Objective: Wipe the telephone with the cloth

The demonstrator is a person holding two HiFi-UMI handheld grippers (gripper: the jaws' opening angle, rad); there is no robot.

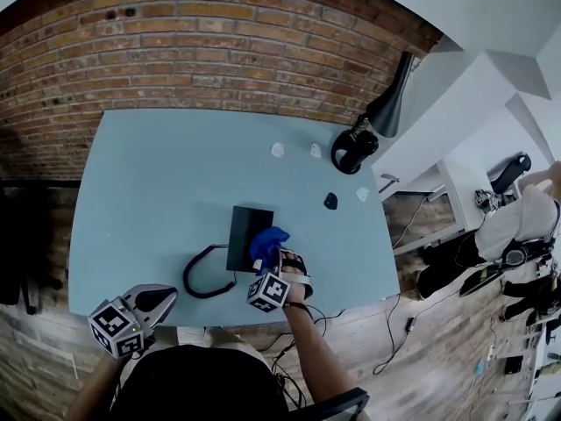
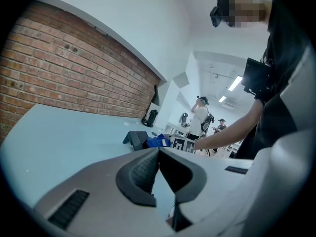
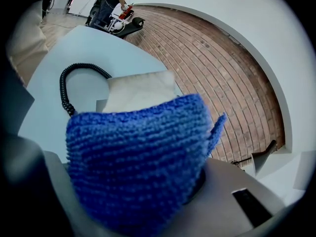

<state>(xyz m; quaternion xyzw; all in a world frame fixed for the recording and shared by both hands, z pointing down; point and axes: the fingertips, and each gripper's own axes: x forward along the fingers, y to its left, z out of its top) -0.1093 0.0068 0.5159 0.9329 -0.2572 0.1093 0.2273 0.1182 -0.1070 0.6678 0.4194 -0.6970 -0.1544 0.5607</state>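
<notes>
Right claw clamping cloth, on telephone

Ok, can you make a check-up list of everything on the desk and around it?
Surface: pale blue tabletop, no spills seen.
Job's things: black desk telephone mid-table; blue knitted cloth against its right side.
Clutter: black headphones, black lamp, small white scraps, small black object.
Grippers: right gripper shut on the cloth; left gripper shut, empty.
Cables: black coiled cord loops left of the telephone.
Surroundings: red brick wall; wooden floor.
</notes>
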